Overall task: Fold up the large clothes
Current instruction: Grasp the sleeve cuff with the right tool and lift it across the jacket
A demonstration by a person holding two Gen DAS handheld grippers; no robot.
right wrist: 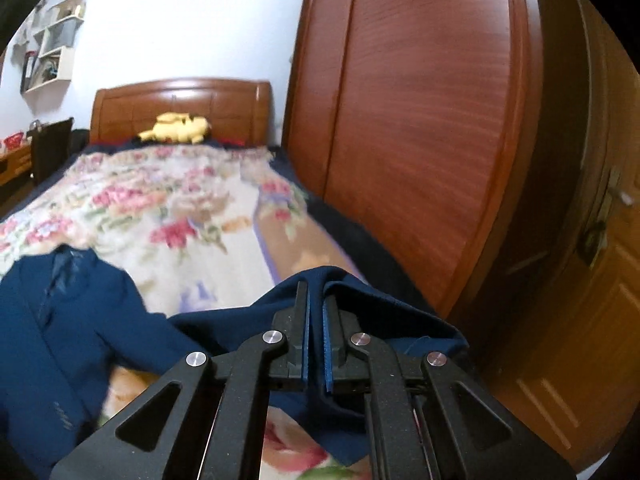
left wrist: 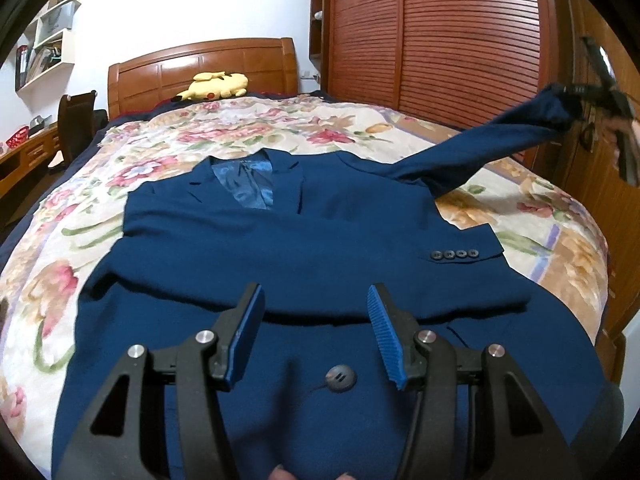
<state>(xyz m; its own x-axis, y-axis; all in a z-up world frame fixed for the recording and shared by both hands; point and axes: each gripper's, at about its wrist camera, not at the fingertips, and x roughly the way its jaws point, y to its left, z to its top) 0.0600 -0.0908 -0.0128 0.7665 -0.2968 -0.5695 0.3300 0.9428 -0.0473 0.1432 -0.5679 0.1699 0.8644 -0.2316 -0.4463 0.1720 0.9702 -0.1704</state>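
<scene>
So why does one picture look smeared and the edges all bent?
Right wrist view: motion blur smears the bedspread and wardrobe; only the fingers look crisp. Left wrist view: sharper, though the lifted sleeve blurs. Both: fisheye curvature, dark corners.

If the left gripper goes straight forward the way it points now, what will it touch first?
Probably the blue jacket: the open left gripper points at the sleeve folded across its front, though depth is uncertain.
</scene>
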